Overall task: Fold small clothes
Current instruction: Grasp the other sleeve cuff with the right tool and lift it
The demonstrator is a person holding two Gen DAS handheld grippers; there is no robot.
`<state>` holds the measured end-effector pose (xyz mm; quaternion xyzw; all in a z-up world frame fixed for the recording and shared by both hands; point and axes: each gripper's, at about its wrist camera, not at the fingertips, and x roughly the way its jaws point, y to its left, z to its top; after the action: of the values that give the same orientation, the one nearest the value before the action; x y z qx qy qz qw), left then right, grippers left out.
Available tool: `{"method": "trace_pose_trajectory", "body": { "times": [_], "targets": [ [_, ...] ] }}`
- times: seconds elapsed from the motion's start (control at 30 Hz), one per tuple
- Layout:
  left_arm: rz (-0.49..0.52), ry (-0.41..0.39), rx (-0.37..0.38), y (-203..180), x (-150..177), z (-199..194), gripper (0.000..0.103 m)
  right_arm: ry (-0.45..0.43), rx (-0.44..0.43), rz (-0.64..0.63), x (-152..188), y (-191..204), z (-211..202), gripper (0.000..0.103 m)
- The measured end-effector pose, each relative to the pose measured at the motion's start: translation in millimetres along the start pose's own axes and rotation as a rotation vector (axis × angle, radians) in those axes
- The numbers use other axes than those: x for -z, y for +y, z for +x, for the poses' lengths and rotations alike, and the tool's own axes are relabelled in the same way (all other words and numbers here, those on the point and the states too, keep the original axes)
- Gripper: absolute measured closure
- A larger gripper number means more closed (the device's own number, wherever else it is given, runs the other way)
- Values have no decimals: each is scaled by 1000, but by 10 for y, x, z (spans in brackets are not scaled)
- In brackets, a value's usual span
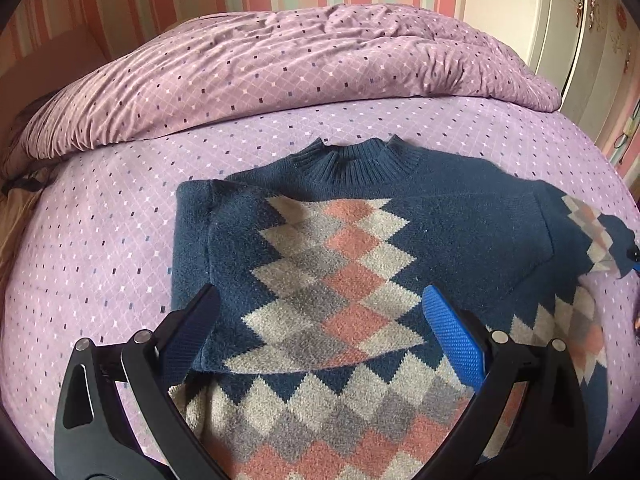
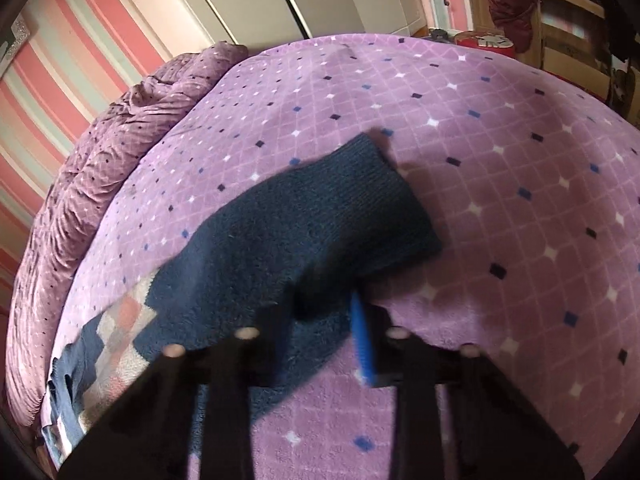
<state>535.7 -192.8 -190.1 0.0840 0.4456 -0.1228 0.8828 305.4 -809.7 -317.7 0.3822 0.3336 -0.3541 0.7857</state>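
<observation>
Navy knitted sweater with pink-and-grey diamonds (image 1: 360,248) lies mid-bed on lilac fleece bed cover (image 1: 100,240), left sleeve folded in. Right tool (image 2: 340,320) nearly shut, pinching right sleeve (image 2: 320,216). Left tool (image 1: 320,312) gapes, empty. Carry sleeve flat across chest.

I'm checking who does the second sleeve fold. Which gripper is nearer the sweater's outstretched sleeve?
Right. The right gripper is at the outstretched sleeve, jaws closed on its edge. The left gripper hangs open over the sweater's body, away from that sleeve.
</observation>
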Motion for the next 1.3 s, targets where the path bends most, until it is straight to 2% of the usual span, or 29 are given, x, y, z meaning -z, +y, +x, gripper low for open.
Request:
{"method": "trace_pose_trajectory", "body": {
  "times": [0.1, 0.23, 0.4, 0.47, 0.6, 0.7, 0.93, 1.13, 1.3],
  "targets": [
    [-2, -1, -4, 2, -47, 30, 3, -13, 43, -84, 4, 145, -49, 88],
    [-10, -5, -6, 24, -90, 41, 3, -90, 94, -189, 48, 448, -359, 89],
    [-2, -10, -18, 49, -121, 25, 3, -189, 150, -421, 341, 1195, -961, 89],
    [4, -13, -27, 69, -125, 14, 3, -212, 148, -506, 506, 1530, -1167, 89],
    [0, -18, -20, 166, -136, -18, 3, -221, 82, -616, 869, 2159, -1473, 89],
    [-1, -25, -27, 265, -154, -47, 3, -177, -24, -626, 1119, 2608, -1595, 89],
    [-50, -40, -21, 588, -175, -91, 3, -40, -193, -634, 1714, 3388, -1531, 89],
    [-63, -51, -60, 881, -192, -133, 3, 67, -321, -724, 2528, 4237, -1445, 89],
    [-78, -48, -74, 1128, -156, -144, 3, 176, -369, -794, 3193, 4702, -1258, 89]
  ]
}}
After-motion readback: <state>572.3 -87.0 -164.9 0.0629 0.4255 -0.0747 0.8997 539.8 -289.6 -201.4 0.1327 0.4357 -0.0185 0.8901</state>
